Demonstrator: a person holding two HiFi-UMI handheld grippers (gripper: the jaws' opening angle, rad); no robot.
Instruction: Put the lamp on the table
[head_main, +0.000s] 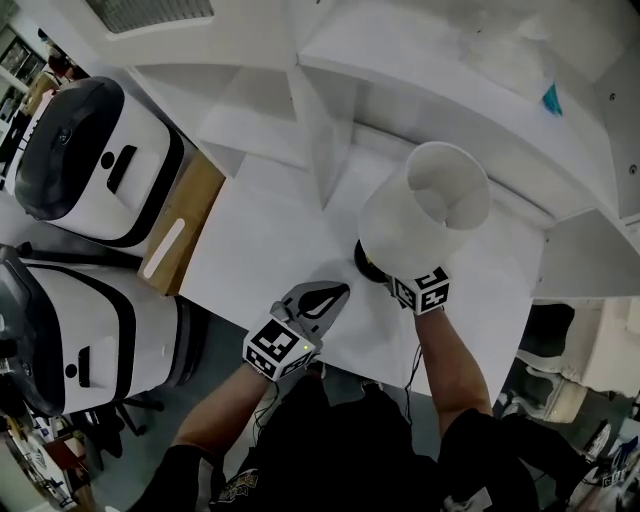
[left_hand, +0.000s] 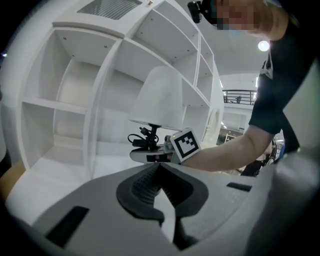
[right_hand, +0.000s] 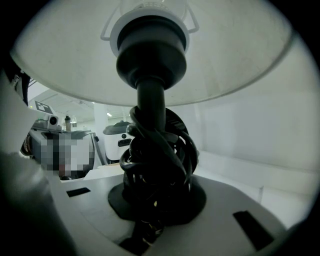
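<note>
The lamp (head_main: 425, 205) is held upright over the far right part of the white table (head_main: 260, 250), close to that table's back edge. Its pale shade (left_hand: 157, 97) is seen from above in the head view, and its dark foot (head_main: 363, 262) shows just below the shade, low against the tabletop. Whether the foot rests on the table or hangs just clear of it cannot be told. The right gripper (head_main: 385, 272) is reached in from the table's near edge. In the right gripper view its jaws (right_hand: 155, 200) are closed on the lamp's black stem (right_hand: 150, 100), around which a black cord (right_hand: 172, 150) is coiled in loops. The left gripper (head_main: 318, 300) is held low over the table's near edge, just left of the lamp and apart from it. Its jaws (left_hand: 160, 190) are brought together at the tips, and nothing is held between them. A white shelf unit (head_main: 330, 120) with open compartments is stood along the table's back edge. A brown board (head_main: 185, 220) with a pale strip on it is set against the table's left edge. Beyond that edge, two white-and-black machines (head_main: 90, 160) are placed one in front of the other.
</note>
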